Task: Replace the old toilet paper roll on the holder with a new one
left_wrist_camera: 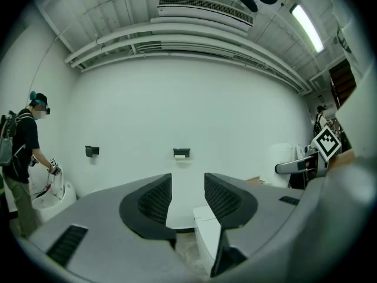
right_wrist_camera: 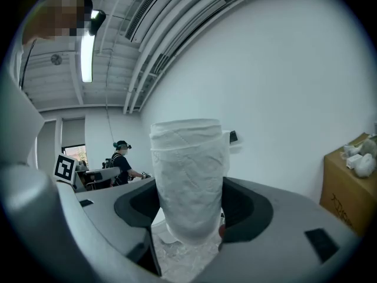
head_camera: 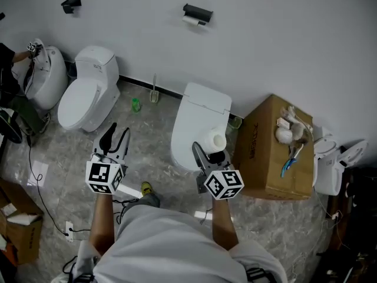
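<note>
Toilet paper roll (right_wrist_camera: pixel 188 181), new, white, stands upright, pinched between right gripper (head_camera: pixel 207 151) jaws, over a white toilet (head_camera: pixel 200 108) in head view. Left gripper (head_camera: pixel 115 137) jaws spread, nothing between them. Black holder (head_camera: pixel 197 12) on the wall (head_camera: pixel 283 34), well apart from both grippers, old roll (head_camera: pixel 191 21) in it. Cardboard box (head_camera: pixel 265 152) just beside toilet. Both grippers point toward the wall.

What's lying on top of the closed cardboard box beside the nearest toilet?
On the cardboard box lie a few white items and a blue one, too small to identify. Its top covers whatever is inside.
</note>
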The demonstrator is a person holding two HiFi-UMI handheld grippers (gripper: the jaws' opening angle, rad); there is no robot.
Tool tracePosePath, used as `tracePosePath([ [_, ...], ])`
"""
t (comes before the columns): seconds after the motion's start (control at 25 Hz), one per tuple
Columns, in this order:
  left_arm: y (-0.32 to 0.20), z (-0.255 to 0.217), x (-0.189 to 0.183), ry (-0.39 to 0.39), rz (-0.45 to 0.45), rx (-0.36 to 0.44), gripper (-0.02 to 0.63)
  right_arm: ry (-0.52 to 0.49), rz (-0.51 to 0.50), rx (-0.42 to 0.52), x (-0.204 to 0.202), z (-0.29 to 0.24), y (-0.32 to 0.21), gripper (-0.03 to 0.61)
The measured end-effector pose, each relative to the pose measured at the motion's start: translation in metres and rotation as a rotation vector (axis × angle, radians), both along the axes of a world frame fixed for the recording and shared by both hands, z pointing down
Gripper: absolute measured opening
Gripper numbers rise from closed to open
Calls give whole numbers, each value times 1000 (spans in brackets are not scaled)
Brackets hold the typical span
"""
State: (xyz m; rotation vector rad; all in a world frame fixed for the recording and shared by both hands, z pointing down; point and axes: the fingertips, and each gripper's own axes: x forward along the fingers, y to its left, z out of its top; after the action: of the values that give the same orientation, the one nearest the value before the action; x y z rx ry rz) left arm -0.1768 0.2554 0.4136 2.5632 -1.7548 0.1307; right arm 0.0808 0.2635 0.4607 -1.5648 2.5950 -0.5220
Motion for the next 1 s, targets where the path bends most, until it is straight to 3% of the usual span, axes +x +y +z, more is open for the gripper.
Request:
tracePosePath([
  [0.36, -79, -4, -69, 38, 13, 0, 173, -33, 70, -14, -56, -6, -71, 302],
  [1.0, -176, -2, -76, 29, 76, 29, 173, -51, 115, 26, -62, -6, -160, 302],
])
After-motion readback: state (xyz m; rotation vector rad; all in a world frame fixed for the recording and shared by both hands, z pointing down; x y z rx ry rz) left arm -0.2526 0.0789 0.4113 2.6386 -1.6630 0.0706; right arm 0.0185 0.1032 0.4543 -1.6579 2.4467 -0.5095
